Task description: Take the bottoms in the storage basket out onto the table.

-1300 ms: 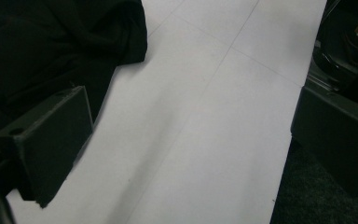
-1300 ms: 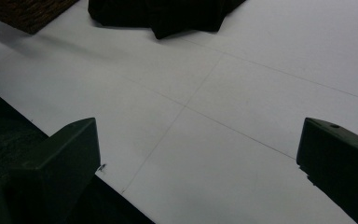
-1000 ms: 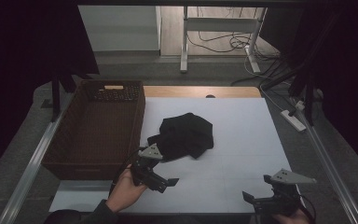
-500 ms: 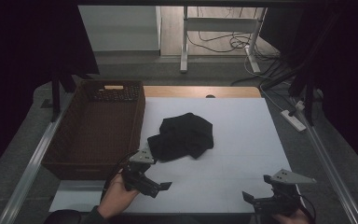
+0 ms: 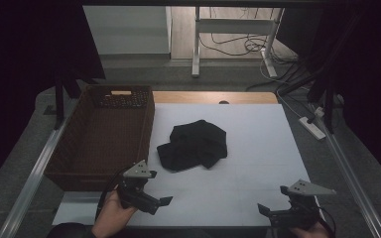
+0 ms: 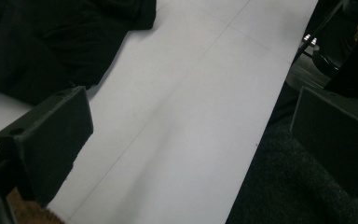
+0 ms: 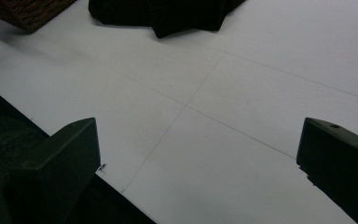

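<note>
On the white tabletop (image 5: 258, 148) a brown wicker basket (image 5: 104, 134) stands along the left edge, with a crumpled black cloth (image 5: 193, 144) just beside it, probably staged for folding or binning. Left hand-held gripper (image 5: 151, 201) and right hand-held gripper (image 5: 273, 212) hover near the front edge, both wide and empty. Faint grid lines on the sheet read clearly in the right gripper view, barely from above.

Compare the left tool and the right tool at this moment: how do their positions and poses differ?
The left tool hovers near the brown woven basket's front corner, close to the crumpled black cloth; the right tool sits at the white table's near right corner, farther from it. The left points rightward, the right leftward. Both are open and hold nothing.
</note>
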Motion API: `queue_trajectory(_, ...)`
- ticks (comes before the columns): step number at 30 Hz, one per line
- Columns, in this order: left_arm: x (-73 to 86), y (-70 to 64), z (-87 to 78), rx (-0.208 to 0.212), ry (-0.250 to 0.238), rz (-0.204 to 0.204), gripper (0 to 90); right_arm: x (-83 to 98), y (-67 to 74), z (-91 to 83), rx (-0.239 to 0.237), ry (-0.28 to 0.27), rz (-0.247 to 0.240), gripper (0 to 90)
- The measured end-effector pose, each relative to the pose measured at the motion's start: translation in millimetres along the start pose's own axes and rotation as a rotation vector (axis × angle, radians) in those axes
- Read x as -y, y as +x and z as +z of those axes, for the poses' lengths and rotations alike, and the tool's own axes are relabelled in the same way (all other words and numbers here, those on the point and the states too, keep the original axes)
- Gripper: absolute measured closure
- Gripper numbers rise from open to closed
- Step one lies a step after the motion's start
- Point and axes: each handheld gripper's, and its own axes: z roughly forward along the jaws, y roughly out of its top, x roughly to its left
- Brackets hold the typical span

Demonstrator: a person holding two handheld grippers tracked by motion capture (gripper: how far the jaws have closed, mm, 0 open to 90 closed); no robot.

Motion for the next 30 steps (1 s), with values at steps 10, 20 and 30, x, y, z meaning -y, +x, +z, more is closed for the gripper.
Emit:
queue_trajectory(10,13.3,1.4,-12.2,-0.026,-0.002,-0.023,0.0,-0.2,0.3,0.5,0.0,0.003,-0.001,0.0)
queue_trajectory(20,24.1,2.0,-25.7,-0.031,-0.02,-0.042,0.0,-0.2,0.3,0.7,0.001,0.004,-0.001,0.0)
queue_trajectory(30,35.9,4.9,-39.6,-0.068,-0.032,-0.076,0.0,-0.3,0.3,0.9,0.002,0.007,-0.001,0.0)
